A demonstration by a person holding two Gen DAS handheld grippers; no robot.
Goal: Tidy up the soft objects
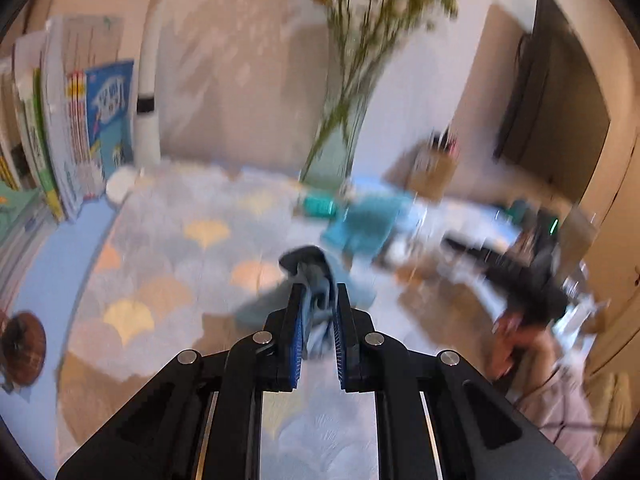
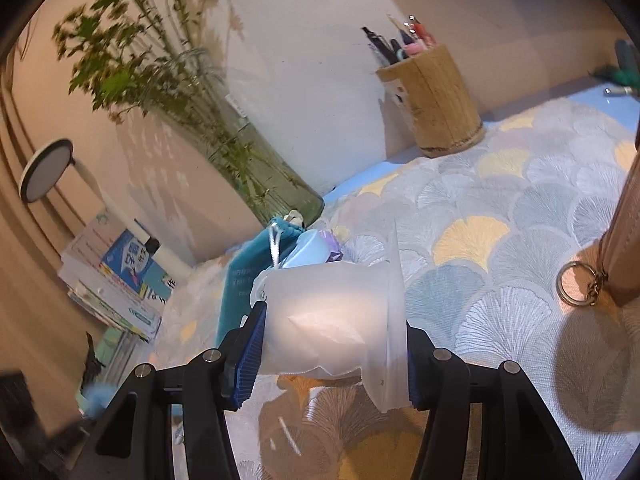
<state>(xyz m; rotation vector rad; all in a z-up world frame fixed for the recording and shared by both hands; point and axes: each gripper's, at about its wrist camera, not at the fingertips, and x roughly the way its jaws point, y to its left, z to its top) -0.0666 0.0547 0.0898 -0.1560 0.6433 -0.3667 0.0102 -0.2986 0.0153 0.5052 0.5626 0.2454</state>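
My left gripper [image 1: 318,308] is clamped on a bunched blue-and-dark cloth [image 1: 314,276] – pinched thin between the blue pads, its tail trailing down toward the patterned mat [image 1: 168,248]. My right gripper [image 2: 332,332] squeezes a frosted translucent pouch [image 2: 332,316], held above the mat with its mouth facing the teal bag [image 2: 244,276] by the glass vase [image 2: 272,184]. The risk I see: only a fold of the cloth is caught, so a quick swing could slip it free, or the dangling end could snag the pouch's rim instead of going in.
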